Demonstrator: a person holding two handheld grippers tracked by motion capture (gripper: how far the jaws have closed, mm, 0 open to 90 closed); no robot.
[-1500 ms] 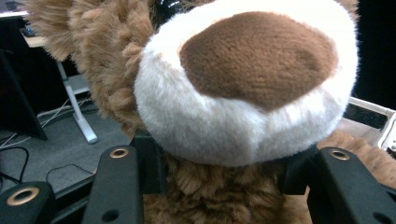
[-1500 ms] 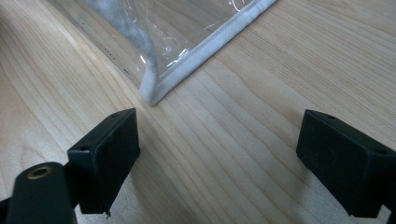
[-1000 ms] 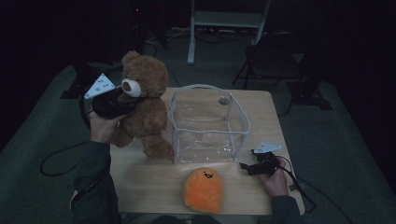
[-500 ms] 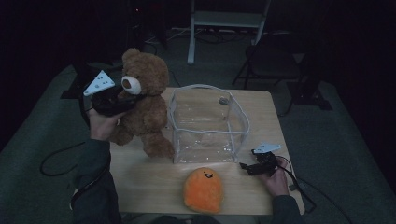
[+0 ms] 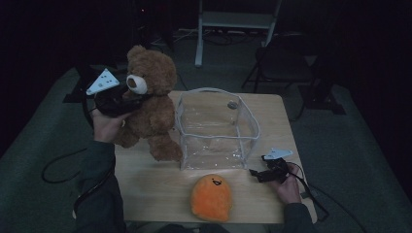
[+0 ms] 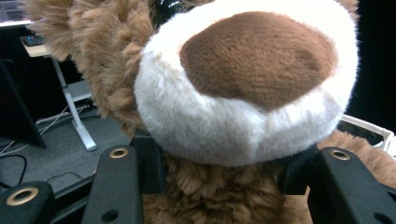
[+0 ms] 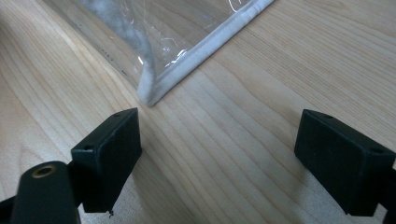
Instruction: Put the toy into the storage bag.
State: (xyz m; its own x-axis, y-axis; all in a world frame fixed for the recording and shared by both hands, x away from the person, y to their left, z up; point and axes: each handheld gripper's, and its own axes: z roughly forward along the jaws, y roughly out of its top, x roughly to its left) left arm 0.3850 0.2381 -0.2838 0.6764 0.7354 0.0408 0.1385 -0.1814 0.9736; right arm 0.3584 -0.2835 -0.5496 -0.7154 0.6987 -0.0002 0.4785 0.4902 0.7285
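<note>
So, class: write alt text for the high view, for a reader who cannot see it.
The left gripper grips a brown teddy bear at the neck, beside a clear bag on a wooden table. The right gripper rests open near the bag; an orange plush lies in front.

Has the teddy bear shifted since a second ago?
No. The teddy bear stays beside the clear bin's left wall, same gap, clamped in the left gripper.
</note>
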